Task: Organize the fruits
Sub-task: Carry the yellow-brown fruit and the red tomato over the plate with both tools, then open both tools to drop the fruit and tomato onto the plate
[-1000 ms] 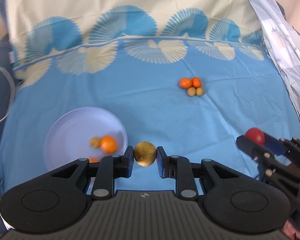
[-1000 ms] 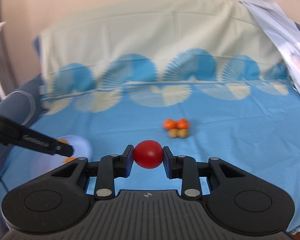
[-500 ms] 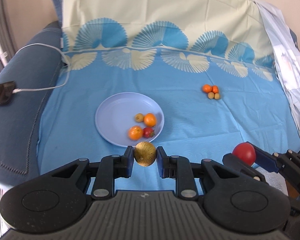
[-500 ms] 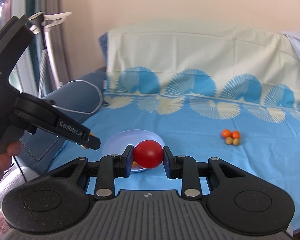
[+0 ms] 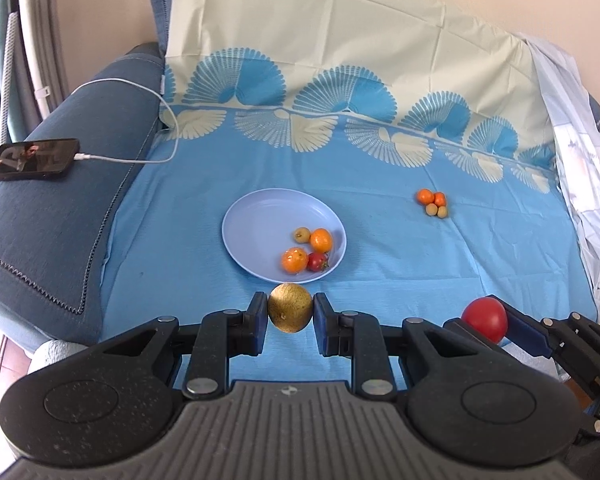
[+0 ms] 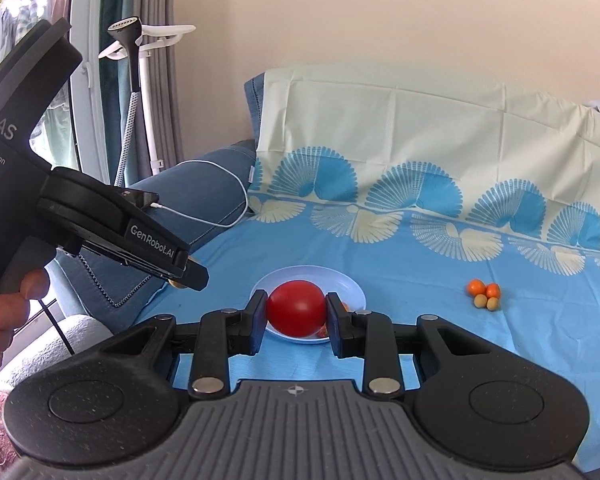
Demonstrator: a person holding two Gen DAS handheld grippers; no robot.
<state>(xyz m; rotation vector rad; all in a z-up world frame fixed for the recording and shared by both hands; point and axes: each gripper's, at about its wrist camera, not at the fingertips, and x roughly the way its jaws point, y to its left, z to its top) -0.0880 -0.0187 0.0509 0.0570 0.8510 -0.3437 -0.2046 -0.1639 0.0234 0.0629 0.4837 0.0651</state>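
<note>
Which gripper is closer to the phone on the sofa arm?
Left. The left gripper, holding the brown fruit, sits nearer the phone; the right gripper with the red fruit is on its far side.

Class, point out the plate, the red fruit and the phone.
plate [image 5: 256, 220], left wrist view, bare inner surface.
red fruit [image 6: 296, 307], right wrist view, middle of its skin.
phone [image 5: 32, 159], left wrist view, screen centre.

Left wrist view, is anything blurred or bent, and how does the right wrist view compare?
Left wrist view: sharp, the plate and golden-brown fruit crisp; fisheye bows the sofa edges, corners darken. Right wrist view: also sharp, the red fruit clear; bright daylight at the window on the left; same curved distortion.
</note>
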